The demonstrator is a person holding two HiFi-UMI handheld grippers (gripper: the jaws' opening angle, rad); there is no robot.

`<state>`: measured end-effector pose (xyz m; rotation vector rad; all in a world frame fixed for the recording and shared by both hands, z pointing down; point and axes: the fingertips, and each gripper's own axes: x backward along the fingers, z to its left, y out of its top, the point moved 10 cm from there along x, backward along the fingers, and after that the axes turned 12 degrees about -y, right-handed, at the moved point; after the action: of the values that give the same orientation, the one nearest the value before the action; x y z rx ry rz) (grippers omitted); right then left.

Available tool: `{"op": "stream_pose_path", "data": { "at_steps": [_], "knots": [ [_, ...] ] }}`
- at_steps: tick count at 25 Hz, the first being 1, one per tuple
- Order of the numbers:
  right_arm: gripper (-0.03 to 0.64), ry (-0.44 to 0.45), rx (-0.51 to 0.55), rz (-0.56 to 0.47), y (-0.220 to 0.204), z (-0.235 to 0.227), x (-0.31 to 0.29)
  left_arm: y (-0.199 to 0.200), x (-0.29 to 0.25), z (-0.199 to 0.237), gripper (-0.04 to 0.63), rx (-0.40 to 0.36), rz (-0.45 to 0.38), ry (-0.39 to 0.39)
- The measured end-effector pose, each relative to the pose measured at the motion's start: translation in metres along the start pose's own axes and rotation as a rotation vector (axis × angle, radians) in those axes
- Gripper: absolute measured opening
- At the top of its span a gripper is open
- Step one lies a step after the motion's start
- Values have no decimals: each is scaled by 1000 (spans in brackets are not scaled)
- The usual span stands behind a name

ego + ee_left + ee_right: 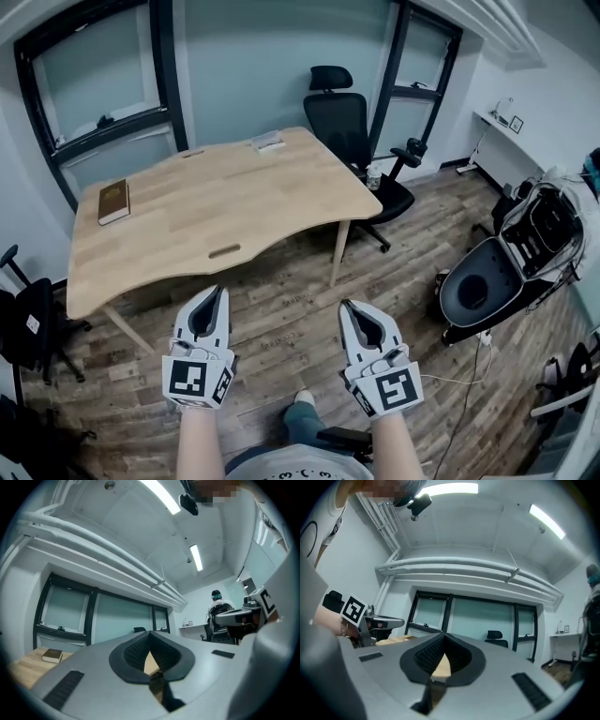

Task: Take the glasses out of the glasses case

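A brown, book-shaped case lies near the left edge of the wooden table; it also shows in the left gripper view as the brown case. No glasses are in sight. My left gripper and right gripper hang side by side over the floor, short of the table's near edge. Both point at the table with jaw tips touching and nothing between them. The left gripper and the right gripper each show shut tips in their own views.
A flat pale item lies at the table's far edge. A black office chair stands behind the table's right corner. An open black-and-white case sits on the floor at right, and another chair at left.
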<state>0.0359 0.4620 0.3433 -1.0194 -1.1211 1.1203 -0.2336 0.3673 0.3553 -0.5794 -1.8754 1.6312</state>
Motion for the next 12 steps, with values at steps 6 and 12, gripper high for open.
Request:
{"op": "stream_pose_path", "data": {
  "at_steps": [6,12],
  "knots": [
    [11,65,15,-31,-7,-78,-101,6,-112,18,17,-26,-29,56],
    [11,88,14,-41,-19,-114,-174,-6,-185,46,16,-54,44,84]
  ]
}}
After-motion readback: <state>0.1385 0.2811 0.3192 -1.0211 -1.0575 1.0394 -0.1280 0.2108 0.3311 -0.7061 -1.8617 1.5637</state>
